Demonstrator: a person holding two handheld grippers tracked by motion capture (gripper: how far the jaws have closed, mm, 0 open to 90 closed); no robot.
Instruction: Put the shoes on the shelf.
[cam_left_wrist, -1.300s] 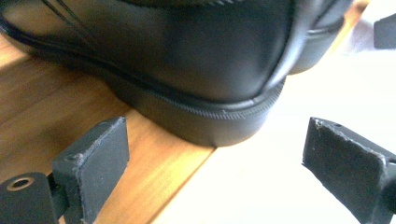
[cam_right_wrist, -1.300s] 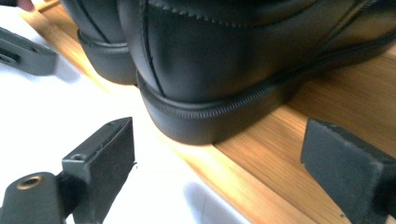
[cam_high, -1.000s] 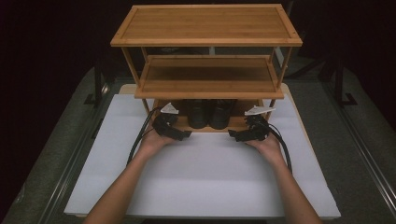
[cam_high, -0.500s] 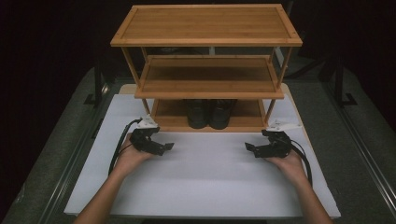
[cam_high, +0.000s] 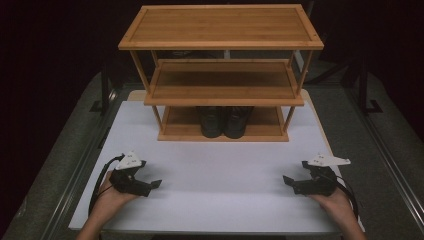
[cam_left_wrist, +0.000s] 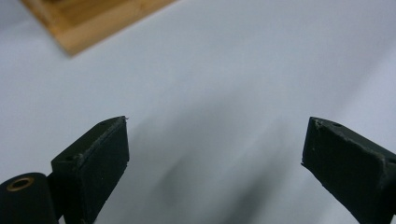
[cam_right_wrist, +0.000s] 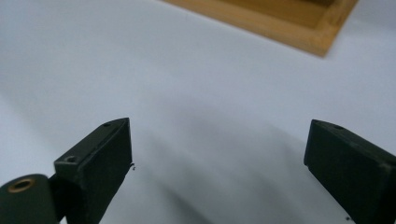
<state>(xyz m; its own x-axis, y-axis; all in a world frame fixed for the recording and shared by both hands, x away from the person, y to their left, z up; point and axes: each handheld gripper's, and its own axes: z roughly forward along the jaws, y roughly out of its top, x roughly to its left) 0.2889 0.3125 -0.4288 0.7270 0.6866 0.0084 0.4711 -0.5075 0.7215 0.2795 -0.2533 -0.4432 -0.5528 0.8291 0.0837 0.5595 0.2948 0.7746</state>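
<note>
A pair of black shoes stands side by side on the bottom shelf of a three-tier bamboo rack, toes toward me. My left gripper rests low over the white table at the front left, open, nothing between its jaws. My right gripper sits at the front right, also open and empty. In the left gripper view the left gripper has its black jaws spread wide over bare white surface, with a rack corner at the top left. The right gripper in its own view is likewise spread, with the rack base at the top.
The rack's middle shelf and top shelf carry nothing. Grey floor and dark metal stands flank the table on both sides. A stretch of white surface lies between the two grippers and the rack.
Both grippers have drawn back from the bottom shelf toward the table's front edge and spread apart to the left and right. The shoes stay on the bottom shelf.
</note>
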